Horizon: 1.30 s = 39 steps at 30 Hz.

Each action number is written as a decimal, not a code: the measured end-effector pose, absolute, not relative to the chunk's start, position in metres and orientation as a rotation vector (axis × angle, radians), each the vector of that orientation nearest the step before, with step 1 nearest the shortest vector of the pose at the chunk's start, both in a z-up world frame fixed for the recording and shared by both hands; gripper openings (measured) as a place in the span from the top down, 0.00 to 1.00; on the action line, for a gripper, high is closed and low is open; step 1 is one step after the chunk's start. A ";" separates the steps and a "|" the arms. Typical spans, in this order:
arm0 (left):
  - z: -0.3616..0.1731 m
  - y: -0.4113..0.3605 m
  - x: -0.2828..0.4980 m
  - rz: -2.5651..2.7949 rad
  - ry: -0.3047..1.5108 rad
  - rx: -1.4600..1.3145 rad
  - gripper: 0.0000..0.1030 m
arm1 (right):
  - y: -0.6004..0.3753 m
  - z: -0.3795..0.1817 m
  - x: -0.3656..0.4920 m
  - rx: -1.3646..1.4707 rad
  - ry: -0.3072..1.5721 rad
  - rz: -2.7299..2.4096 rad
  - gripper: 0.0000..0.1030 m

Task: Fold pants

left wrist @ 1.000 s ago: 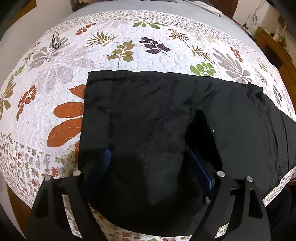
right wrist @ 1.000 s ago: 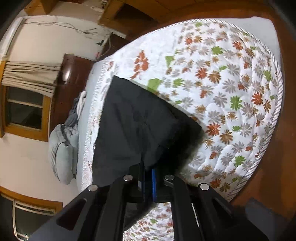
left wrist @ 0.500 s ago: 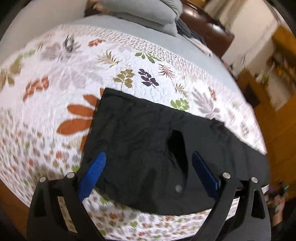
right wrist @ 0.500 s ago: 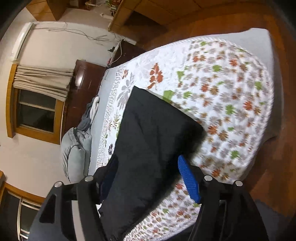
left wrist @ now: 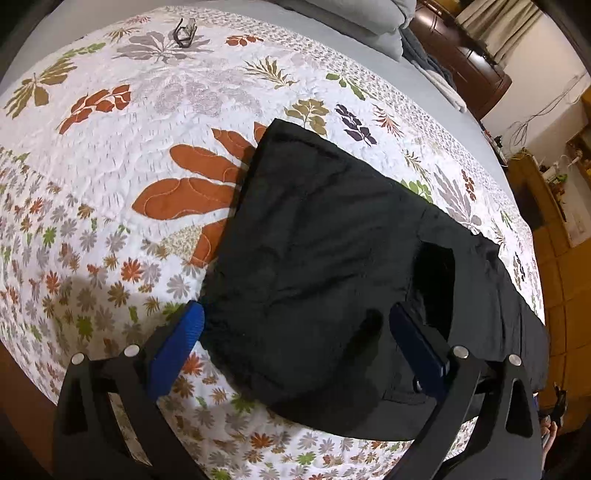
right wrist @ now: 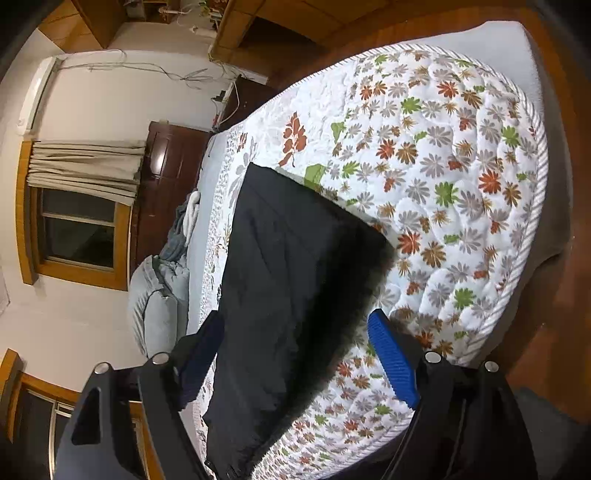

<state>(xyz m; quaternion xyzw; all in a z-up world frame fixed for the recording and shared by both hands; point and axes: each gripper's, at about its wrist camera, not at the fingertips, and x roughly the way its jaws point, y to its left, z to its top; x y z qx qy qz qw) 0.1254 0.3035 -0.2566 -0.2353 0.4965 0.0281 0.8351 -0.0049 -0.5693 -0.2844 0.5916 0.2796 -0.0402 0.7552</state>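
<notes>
The black pants (left wrist: 332, 266) lie flat on the flowery quilt (left wrist: 122, 155), near the quilt's front edge. They look folded over once already, with a thick top layer on the waist end and one long part running off to the right.

Your left gripper (left wrist: 295, 332) is wide open and holds nothing. Its two blue pads (left wrist: 181, 339) sit one on each side of the near end of the pants, a bit above the cloth. Your right gripper (right wrist: 295, 350) is wide open too, and empty. It hangs over the other end of the pants, looking along them.

I think your next job is to grab for the next fold. Here is how to do it well:

- Come down low so one pad slides under the edge of the pants and one stays on top.
- Pinch all the layers of the pants, not just the top one. If you grab only the top, the fold will come apart.
- Do not pinch the quilt with the pants.
- Lift both ends of the pants together, so they stay straight.
- Lay the pants down slowly and line up the edges.

The glasses (left wrist: 184, 29) lie far behind the pants, so they are not in your way.
</notes>
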 end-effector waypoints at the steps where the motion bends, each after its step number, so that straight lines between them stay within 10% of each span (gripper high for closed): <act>1: -0.256 0.300 0.124 0.065 1.046 -0.473 0.03 | -0.571 -0.286 -0.002 1.290 0.611 -0.086 0.20; 27: -0.261 0.280 0.122 0.164 1.022 -0.386 0.03 | -0.586 -0.305 0.031 1.344 0.540 0.004 0.22; 33: -0.261 0.279 0.122 0.164 1.022 -0.387 0.03 | -0.584 -0.290 0.034 1.298 0.553 0.024 0.76; 39: -0.262 0.279 0.120 0.164 1.017 -0.397 0.03 | -0.570 -0.248 0.038 1.182 0.550 0.014 0.84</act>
